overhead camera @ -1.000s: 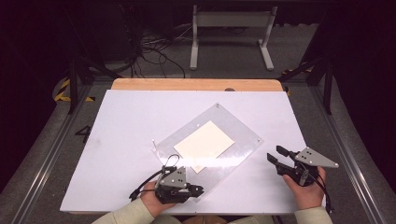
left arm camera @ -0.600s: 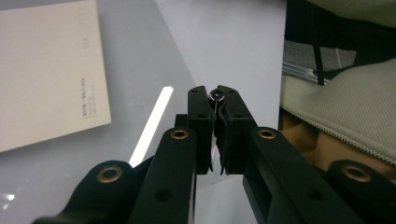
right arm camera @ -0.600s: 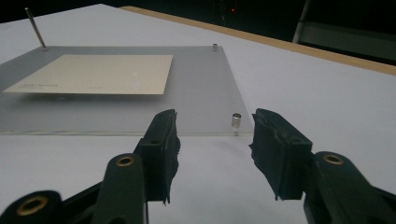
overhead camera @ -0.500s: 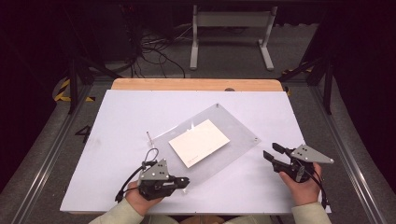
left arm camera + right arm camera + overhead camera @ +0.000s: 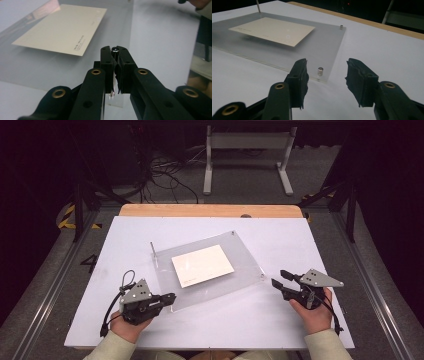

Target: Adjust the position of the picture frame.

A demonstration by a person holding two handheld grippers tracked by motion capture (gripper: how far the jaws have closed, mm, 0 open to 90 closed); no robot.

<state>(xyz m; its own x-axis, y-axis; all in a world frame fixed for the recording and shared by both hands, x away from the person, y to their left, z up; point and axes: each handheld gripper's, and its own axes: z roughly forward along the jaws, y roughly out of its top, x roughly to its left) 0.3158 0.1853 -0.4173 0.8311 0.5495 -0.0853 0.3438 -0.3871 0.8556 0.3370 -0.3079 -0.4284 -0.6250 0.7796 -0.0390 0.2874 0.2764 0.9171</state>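
Already the left gripper [image 5: 169,297] has its jaws clamped on a corner standoff [image 5: 115,49] of the clear acrylic frame [image 5: 240,251], which lies flat mid-table with a cream card [image 5: 202,265] sandwiched inside. Further right, the right gripper [image 5: 277,279] hovers with jaws apart, empty, aimed at the near-right standoff [image 5: 320,71]; that one looks untouched, so most of the work remains.

A lab; white table [image 5: 150,227] on metal frame, floor cables [image 5: 165,175].
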